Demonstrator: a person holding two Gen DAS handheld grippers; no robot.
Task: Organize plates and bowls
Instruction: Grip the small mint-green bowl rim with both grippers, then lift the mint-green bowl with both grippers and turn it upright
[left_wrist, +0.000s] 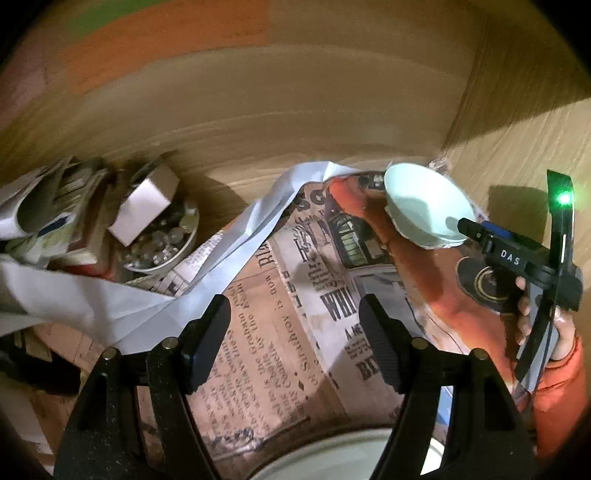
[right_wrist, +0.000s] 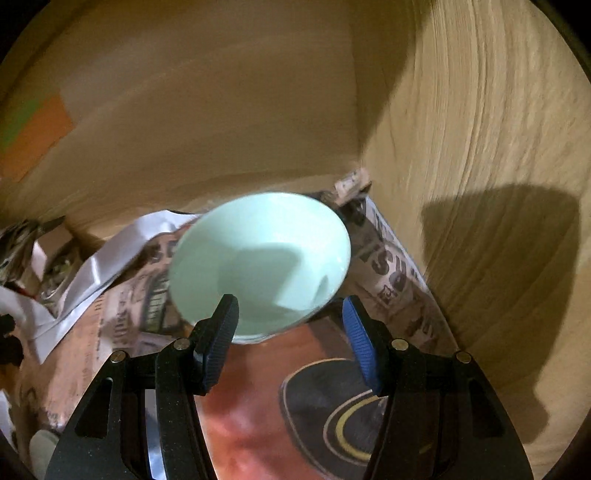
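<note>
The right gripper (right_wrist: 290, 341), jaws spread and holding nothing, is facing a pale green bowl (right_wrist: 258, 266) sitting near the newspaper-lined shelf's (right_wrist: 391, 251) back right corner, likely tucked away for storage.

The left gripper (left_wrist: 295, 339) is hanging released.

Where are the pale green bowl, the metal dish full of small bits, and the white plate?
pale green bowl (right_wrist: 258, 266): right wrist view, on its inner wall.
metal dish (left_wrist: 184, 247): left wrist view, on its near rim.
white plate (left_wrist: 332, 461): left wrist view, on its rim at the bottom edge.
</note>
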